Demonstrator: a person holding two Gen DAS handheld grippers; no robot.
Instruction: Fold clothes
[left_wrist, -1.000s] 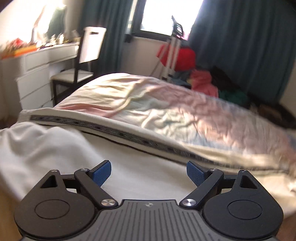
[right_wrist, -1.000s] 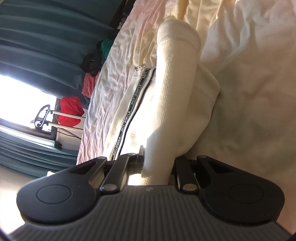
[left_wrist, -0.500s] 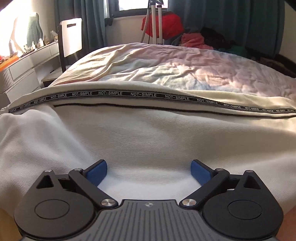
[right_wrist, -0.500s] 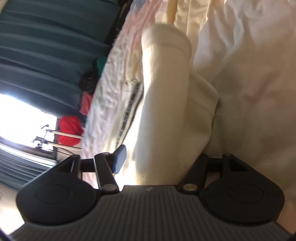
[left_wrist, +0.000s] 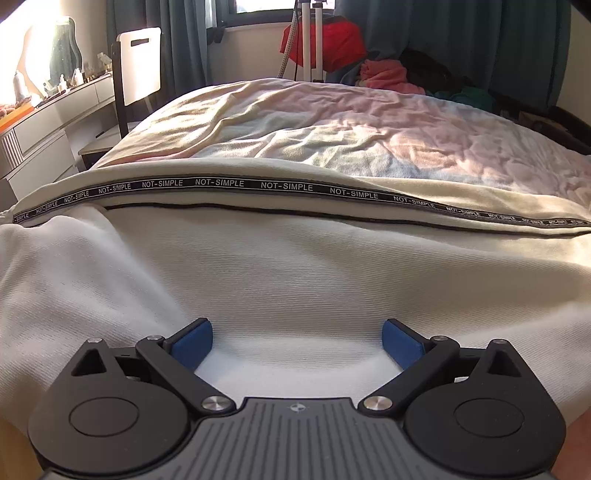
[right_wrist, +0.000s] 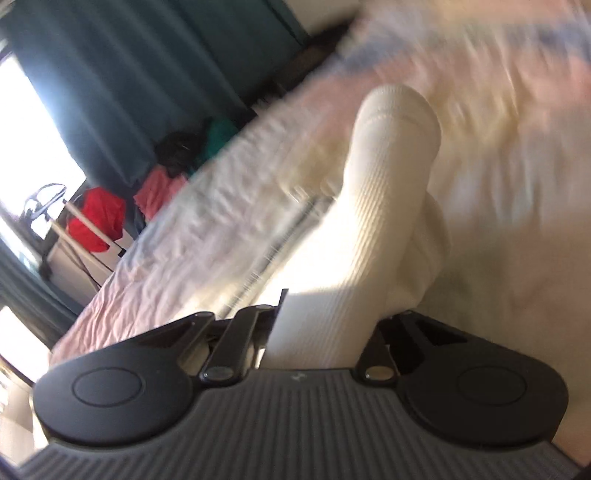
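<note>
A cream ribbed garment (left_wrist: 295, 266) with a black NOT-SIMPLE tape (left_wrist: 288, 186) along one edge lies across the near part of the bed (left_wrist: 332, 122). My left gripper (left_wrist: 297, 332) rests low on this cloth. It is open, with its blue pads (left_wrist: 194, 345) wide apart and the cloth bulging between them without being pinched. In the blurred right wrist view, my right gripper (right_wrist: 317, 321) has its jaws closing. They are drawn in on the garment's ribbed cuff (right_wrist: 391, 155), which stands up from between the fingers.
A white-backed chair (left_wrist: 140, 66) and a white dresser (left_wrist: 55, 118) stand left of the bed. Behind it are a red bag on a stand (left_wrist: 332, 40), a pile of clothes (left_wrist: 388, 74) and dark curtains (right_wrist: 147, 74). The pastel sheet is wrinkled.
The left gripper sank toward the cream garment and stayed open. The right gripper's jaws opened off the cuff, then drew in on it again, and the view rolled and blurred.
</note>
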